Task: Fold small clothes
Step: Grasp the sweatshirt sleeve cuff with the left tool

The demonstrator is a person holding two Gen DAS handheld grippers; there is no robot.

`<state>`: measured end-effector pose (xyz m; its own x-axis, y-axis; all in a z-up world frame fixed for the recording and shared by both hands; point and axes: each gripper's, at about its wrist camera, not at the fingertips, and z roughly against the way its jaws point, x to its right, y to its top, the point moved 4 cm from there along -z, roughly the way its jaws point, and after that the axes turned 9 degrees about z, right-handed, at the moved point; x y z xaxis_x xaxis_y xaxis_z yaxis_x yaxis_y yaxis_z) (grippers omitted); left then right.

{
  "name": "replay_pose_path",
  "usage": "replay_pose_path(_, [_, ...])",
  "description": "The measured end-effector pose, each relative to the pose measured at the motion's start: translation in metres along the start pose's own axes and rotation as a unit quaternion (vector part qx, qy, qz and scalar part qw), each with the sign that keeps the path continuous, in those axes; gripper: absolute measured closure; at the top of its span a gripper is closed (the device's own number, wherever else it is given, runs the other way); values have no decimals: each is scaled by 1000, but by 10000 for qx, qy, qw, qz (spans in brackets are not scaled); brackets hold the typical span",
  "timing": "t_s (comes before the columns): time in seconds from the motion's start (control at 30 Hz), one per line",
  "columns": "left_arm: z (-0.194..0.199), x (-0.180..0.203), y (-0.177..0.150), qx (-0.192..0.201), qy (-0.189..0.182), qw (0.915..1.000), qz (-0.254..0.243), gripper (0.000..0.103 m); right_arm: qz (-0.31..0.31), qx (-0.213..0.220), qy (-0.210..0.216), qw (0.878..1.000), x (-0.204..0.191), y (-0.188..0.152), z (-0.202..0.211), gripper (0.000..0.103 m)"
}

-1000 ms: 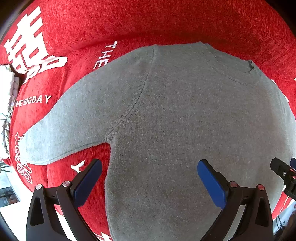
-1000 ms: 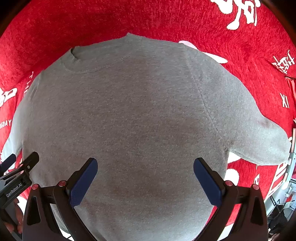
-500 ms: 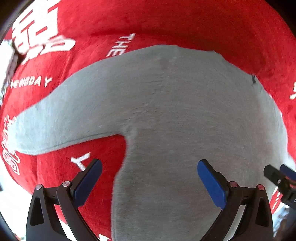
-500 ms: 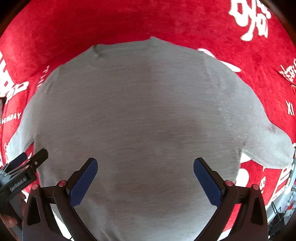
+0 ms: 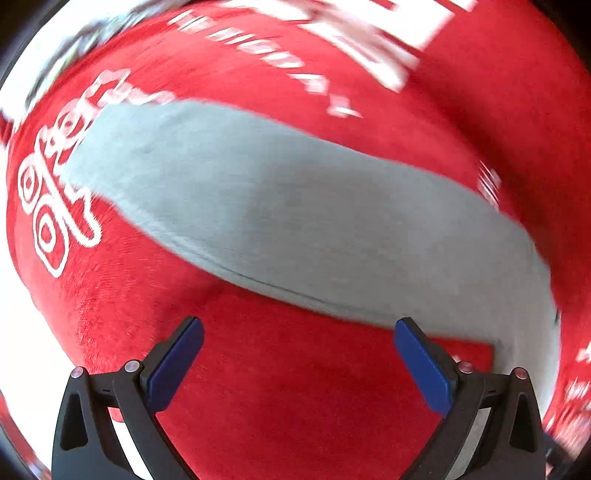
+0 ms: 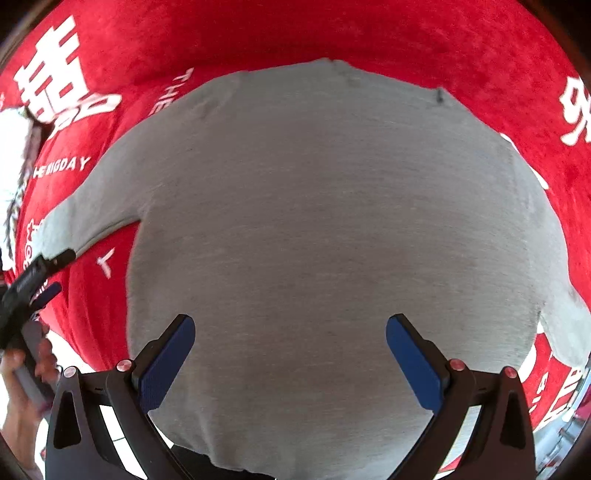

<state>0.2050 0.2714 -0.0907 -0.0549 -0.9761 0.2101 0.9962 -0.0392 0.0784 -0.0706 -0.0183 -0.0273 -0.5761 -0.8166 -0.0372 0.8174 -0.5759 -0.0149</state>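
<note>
A red plush cloth with white lettering covers the surface, brightly lit.

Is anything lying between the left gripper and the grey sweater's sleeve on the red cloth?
Nothing visible. The left gripper, jaws open, faces the sleeve of the grey sweater with only bare red cloth between them. The left view is motion-blurred, though.

Grey knit long-sleeved sweater spread flat on red plush cloth with white lettering — neckline far, hem near. Right gripper above lower body of sweater, blue-padded fingers wide apart, nothing between. Left gripper at left edge, near sleeve cuff — a hand grips it.
</note>
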Motion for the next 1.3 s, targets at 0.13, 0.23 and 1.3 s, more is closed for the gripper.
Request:
replay_pose_path(0.13, [-19,-17,15,-248,-500,9975,436,0,128,-104,-2,9999,-27,1,0,0])
replay_pose_path(0.23, [-20,-12,22,-167,-795,9952,550,0,206,-168,19,9996,-46,-1,4,0])
replay_pose_path(1.3, [33,370,-175,719,-1485,8724,-4600,96,-1650,329,149,9856,138,-47,47,0])
